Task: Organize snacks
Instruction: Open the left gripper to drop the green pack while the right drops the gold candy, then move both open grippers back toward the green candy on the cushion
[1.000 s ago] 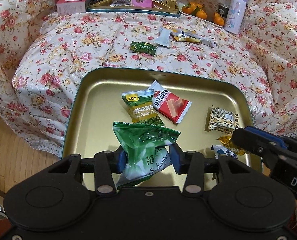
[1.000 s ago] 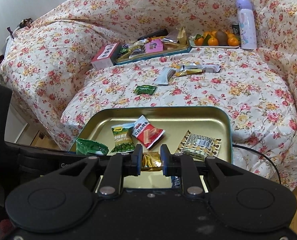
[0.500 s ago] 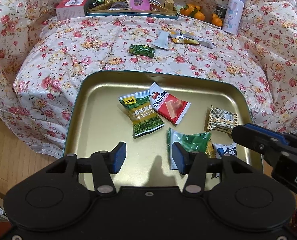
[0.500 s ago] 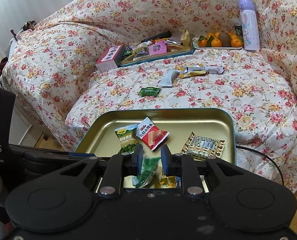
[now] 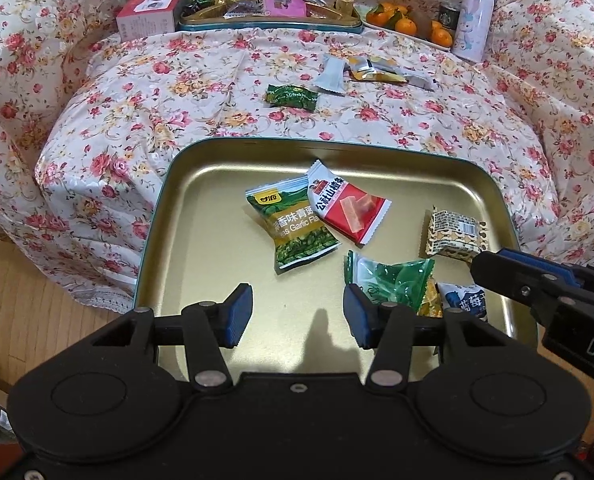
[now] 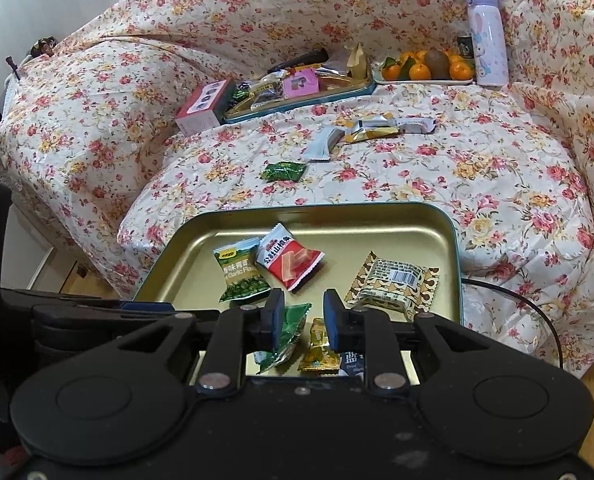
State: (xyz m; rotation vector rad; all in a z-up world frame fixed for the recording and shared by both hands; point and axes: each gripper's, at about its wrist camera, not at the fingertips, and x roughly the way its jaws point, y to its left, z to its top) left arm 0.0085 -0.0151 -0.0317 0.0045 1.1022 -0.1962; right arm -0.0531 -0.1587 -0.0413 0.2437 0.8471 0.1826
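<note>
Probably home living room: floral-covered sofa, wooden floor.

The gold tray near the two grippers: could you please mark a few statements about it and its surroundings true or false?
1. The left gripper holds a green packet. False: its jaws are open and empty.
2. The red snack packet overlaps the garlic pea packet in the gold tray. True.
3. The dark green candy lies inside the tray. False: it lies on the floral cloth beyond it.
4. The purple bottle stands upright beside the oranges. True.
5. The right gripper is clamped on the gold packet. False: its jaws are parted above it.
</note>
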